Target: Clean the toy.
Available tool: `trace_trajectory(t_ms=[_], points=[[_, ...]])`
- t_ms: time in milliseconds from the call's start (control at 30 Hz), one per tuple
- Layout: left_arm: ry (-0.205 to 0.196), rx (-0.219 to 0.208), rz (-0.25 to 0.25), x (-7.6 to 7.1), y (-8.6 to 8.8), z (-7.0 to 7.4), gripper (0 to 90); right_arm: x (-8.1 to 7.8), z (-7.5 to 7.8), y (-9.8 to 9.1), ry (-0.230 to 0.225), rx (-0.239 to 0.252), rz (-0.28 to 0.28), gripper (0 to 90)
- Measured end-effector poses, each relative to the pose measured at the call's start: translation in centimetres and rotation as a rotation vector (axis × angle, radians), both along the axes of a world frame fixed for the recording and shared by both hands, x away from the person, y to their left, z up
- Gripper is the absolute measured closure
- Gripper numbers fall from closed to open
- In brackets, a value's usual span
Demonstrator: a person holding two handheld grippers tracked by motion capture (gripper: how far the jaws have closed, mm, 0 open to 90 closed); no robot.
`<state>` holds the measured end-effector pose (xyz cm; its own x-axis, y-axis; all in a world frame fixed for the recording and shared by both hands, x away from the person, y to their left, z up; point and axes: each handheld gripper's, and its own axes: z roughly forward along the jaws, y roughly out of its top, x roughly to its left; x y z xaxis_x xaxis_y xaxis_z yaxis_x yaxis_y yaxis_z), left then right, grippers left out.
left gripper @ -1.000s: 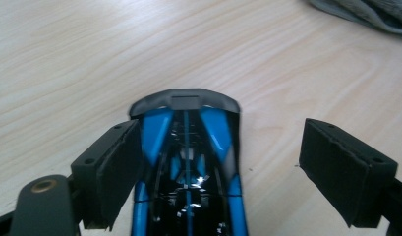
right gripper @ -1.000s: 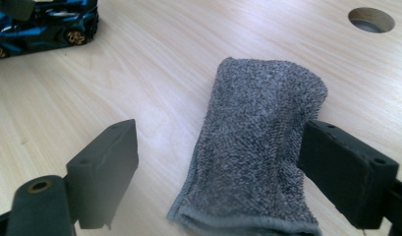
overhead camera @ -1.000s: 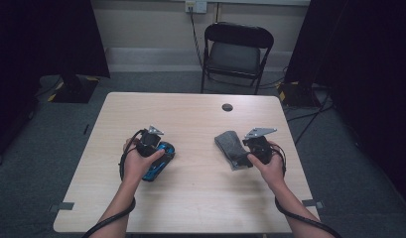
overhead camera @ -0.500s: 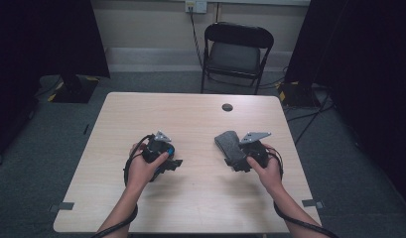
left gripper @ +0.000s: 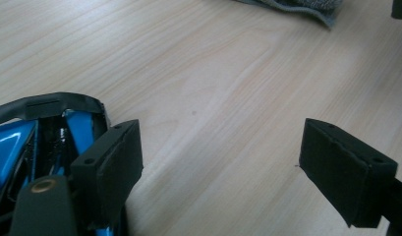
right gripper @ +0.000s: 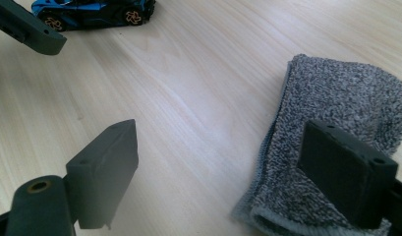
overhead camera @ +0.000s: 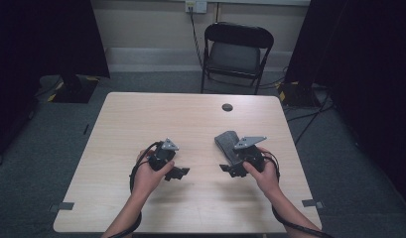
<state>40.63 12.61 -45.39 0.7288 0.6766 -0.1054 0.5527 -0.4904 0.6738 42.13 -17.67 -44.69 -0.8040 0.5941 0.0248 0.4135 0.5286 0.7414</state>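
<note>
- The blue toy car (left gripper: 21, 147) lies on the wooden table (overhead camera: 190, 114), just beside one jaw of my left gripper (left gripper: 223, 162), outside the gap.
- My left gripper is released, only bare wood between the jaws.
- The folded grey towel (right gripper: 336, 123) lies near the table's right edge; my right gripper (right gripper: 233, 172), also released, has one jaw over its edge.
- Much free wood lies between car and towel.

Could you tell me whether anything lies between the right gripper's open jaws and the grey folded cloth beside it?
Nothing visible does. The right gripper is open, one jaw already over the grey folded cloth and the other over bare table. The blue toy car lies well off to the side.
</note>
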Motion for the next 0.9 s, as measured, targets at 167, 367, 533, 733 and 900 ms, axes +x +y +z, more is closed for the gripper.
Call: trace_trajectory(t_ms=[167,367,533,733,900], points=[[0.005,-0.011,-0.019,-0.6,-0.4,-0.2,16.2,-0.4,-0.1,0.3,0.010,0.003,0.016,14.5],[0.008,-0.011,-0.031,-1.3,-0.5,-0.9,16.2,-1.0,-0.1,0.5,0.008,0.013,0.035,14.5],[0.012,-0.014,-0.042,-1.9,-0.6,-1.2,16.3,-1.5,-0.3,0.6,0.011,0.008,0.050,14.5],[0.010,-0.032,-0.056,-2.7,-0.5,-1.5,16.3,-2.1,-0.5,0.8,0.013,0.010,0.069,14.4],[0.006,-0.031,-0.075,-3.2,-0.5,-1.7,16.2,-2.6,-0.9,0.9,0.023,0.006,0.081,14.5]])
